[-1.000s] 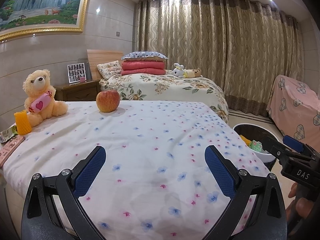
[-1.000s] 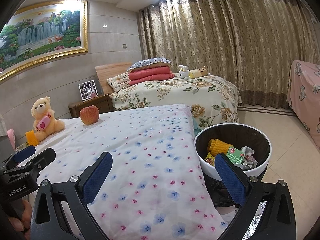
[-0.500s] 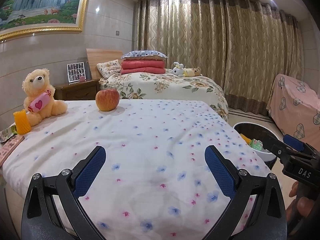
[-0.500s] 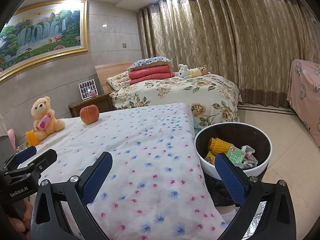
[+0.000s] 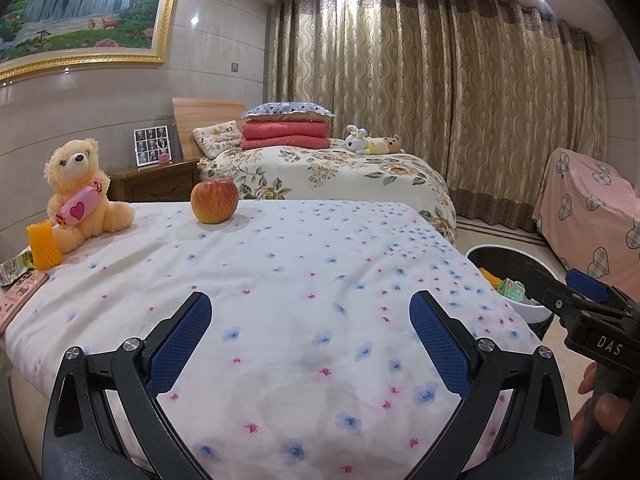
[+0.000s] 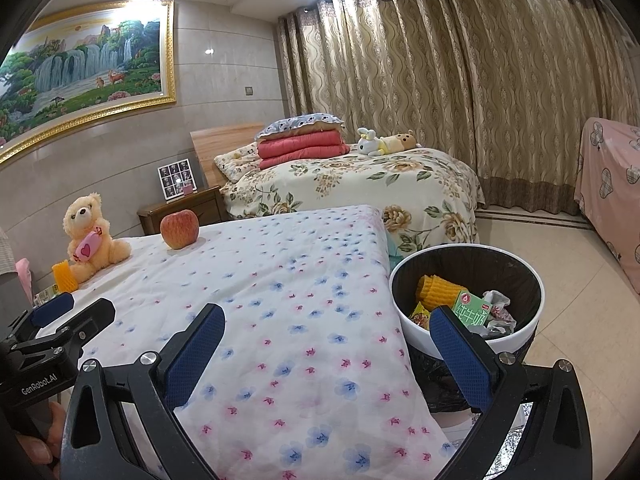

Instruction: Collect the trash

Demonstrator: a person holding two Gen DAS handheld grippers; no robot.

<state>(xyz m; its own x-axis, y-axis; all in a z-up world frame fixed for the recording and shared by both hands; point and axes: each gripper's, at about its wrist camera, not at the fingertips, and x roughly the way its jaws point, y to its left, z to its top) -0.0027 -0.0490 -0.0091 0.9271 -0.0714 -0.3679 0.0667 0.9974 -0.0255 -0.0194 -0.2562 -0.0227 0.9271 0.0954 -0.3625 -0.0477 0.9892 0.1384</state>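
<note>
A round trash bin (image 6: pixel 516 340) with a black liner stands on the floor right of the bed; it holds an orange foam net (image 6: pixel 436 294), a green carton (image 6: pixel 474 312) and crumpled wrappers. The bin also shows in the left wrist view (image 5: pixel 536 312). On the flowered sheet (image 5: pixel 304 280) at the far left lie an orange foam net (image 5: pixel 43 244), a green wrapper (image 5: pixel 14 266) and a pink packet (image 5: pixel 18 300). My left gripper (image 5: pixel 310 338) is open and empty over the sheet. My right gripper (image 6: pixel 326 350) is open and empty, near the bed's right edge beside the bin.
A red apple (image 5: pixel 214 200) and a teddy bear (image 5: pixel 78 192) sit at the far side of the sheet. Behind are a wooden nightstand (image 5: pixel 156 180), a second bed (image 5: pixel 328 168) with folded quilts, and curtains. A pink-covered piece of furniture (image 5: pixel 592 204) stands at right.
Both views have shifted only slightly; the grippers stay open and nothing on the bed has moved.
</note>
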